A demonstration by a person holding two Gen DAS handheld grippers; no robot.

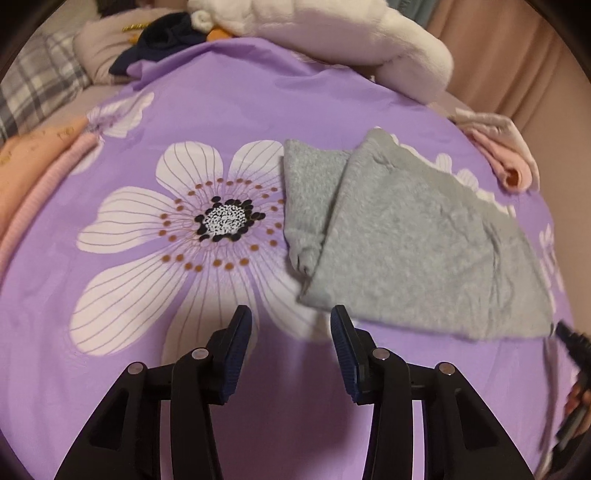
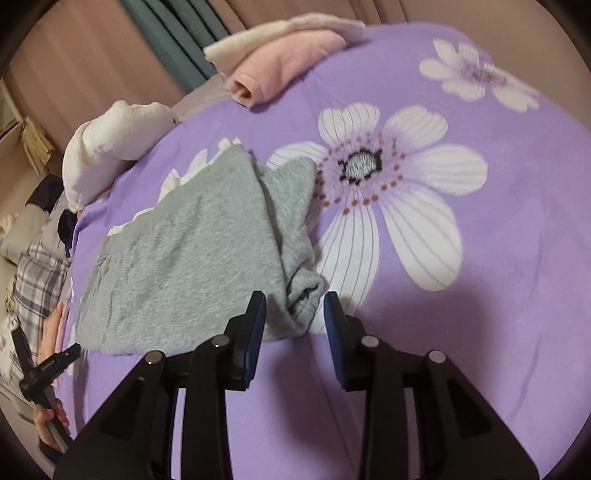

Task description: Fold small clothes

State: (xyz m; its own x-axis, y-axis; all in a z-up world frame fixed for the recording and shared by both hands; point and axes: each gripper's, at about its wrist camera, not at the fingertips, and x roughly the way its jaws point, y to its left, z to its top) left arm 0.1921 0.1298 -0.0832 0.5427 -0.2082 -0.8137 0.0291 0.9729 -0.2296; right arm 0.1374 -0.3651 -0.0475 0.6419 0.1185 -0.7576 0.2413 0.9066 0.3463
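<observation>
A grey fleece garment (image 1: 417, 243) lies partly folded on the purple flowered bedsheet (image 1: 229, 110), one flap laid over the other. My left gripper (image 1: 291, 317) is open and empty, just short of the garment's near left corner. In the right wrist view the same grey garment (image 2: 192, 254) lies ahead and to the left. My right gripper (image 2: 293, 301) is open, its fingers on either side of the garment's bunched near corner, holding nothing. The right gripper's tip also shows at the far right of the left wrist view (image 1: 570, 338).
Folded pink and cream clothes (image 1: 506, 158) lie at the sheet's right edge, also seen in the right wrist view (image 2: 280, 62). Peach and pink folded clothes (image 1: 33, 173) lie at the left. A white plush pile (image 1: 332, 33) and dark cloth (image 1: 162, 40) lie at the back.
</observation>
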